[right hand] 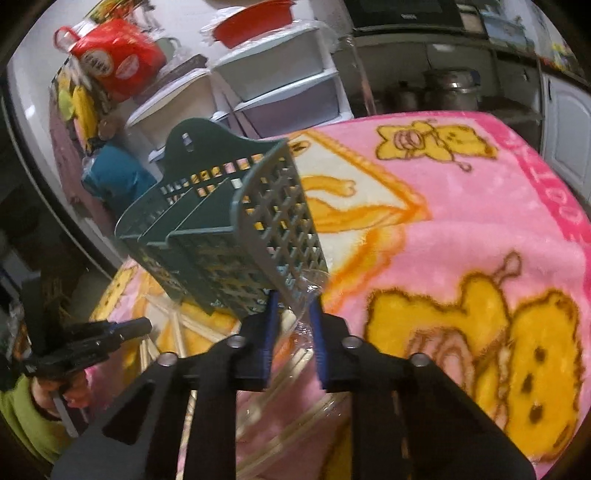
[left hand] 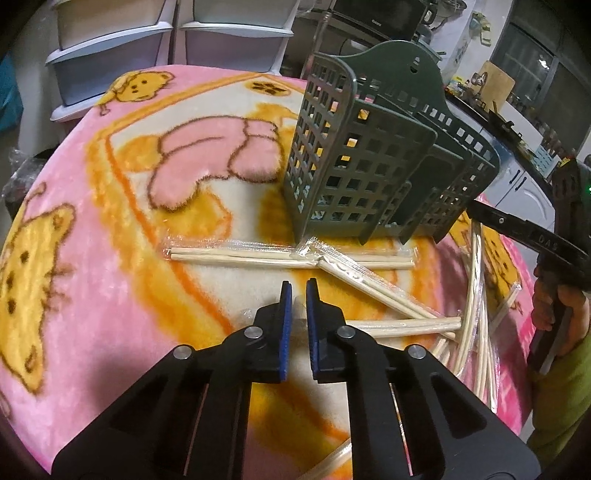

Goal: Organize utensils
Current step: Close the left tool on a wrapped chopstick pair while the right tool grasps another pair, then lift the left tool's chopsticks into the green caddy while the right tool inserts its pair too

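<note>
A dark green slotted utensil holder (left hand: 373, 155) stands on the pink bear blanket (left hand: 110, 229); it also shows in the right wrist view (right hand: 229, 229). Several pairs of wooden chopsticks in clear wrappers lie in front of it: one pair flat (left hand: 258, 254), another slanting across it (left hand: 373, 284), more heaped at the right (left hand: 476, 306). My left gripper (left hand: 298, 291) hovers just short of the crossed pairs, jaws slightly apart and empty. My right gripper (right hand: 292, 306) has its jaws around a wrapped chopstick pair (right hand: 295, 350) beside the holder's base. It also shows at the right edge of the left wrist view (left hand: 480, 212).
White plastic drawer units (left hand: 122, 48) stand behind the table. A kitchen counter with clutter (left hand: 517, 110) runs along the right. A red bag (right hand: 118, 59) and red bowl (right hand: 255, 18) sit on top of the drawers. The blanket's edge (right hand: 546, 177) falls off at the right.
</note>
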### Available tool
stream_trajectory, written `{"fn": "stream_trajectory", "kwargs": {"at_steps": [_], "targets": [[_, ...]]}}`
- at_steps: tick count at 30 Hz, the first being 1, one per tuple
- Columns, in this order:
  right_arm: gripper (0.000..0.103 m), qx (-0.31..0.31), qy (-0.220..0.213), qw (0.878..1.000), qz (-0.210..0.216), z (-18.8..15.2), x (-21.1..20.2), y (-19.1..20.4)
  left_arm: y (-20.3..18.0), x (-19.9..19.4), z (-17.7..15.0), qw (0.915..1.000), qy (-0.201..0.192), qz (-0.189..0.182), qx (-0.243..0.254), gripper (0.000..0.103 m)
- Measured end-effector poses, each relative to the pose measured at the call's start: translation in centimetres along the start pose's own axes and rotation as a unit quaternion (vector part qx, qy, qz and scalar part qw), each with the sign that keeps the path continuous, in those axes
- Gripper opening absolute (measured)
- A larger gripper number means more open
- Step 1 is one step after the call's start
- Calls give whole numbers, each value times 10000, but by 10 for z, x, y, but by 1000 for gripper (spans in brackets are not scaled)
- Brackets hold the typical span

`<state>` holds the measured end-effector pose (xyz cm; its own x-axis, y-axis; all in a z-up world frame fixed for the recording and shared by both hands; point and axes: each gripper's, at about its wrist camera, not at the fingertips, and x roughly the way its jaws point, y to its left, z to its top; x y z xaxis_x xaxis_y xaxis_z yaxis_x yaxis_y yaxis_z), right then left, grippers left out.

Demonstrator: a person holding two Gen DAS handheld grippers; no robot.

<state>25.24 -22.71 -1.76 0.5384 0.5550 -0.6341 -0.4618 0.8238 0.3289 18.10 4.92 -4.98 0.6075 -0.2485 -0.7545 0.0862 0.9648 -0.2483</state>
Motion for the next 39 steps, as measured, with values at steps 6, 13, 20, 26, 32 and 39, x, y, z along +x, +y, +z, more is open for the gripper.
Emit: {"fn": "stream_trajectory", "kwargs": {"at_steps": [6, 13, 20, 26, 32, 39], "targets": [[8, -163, -214, 9996, -127, 4, -14, 7, -4, -17, 8, 9997, -220, -96, 84, 2], [7, -293, -530, 9981, -66, 16, -44, 17, -12, -45, 24, 9978, -603, -197, 179, 1], [6, -643, -890, 9939, 56, 29, -77, 45, -27, -74, 44, 9937, -1022, -339, 314, 1], [5, -886, -1237, 9882, 179, 41, -105, 72, -46, -99, 63, 9876, -1403, -525, 472, 1], [5, -1059, -1538, 9821, 263, 54, -130, 91, -64, -120, 78, 9805, -1732, -666, 642, 1], [5, -1189, -1894, 9742, 303, 71, -149, 105, -81, -141, 97, 9722, -2055, -762, 822, 1]]}}
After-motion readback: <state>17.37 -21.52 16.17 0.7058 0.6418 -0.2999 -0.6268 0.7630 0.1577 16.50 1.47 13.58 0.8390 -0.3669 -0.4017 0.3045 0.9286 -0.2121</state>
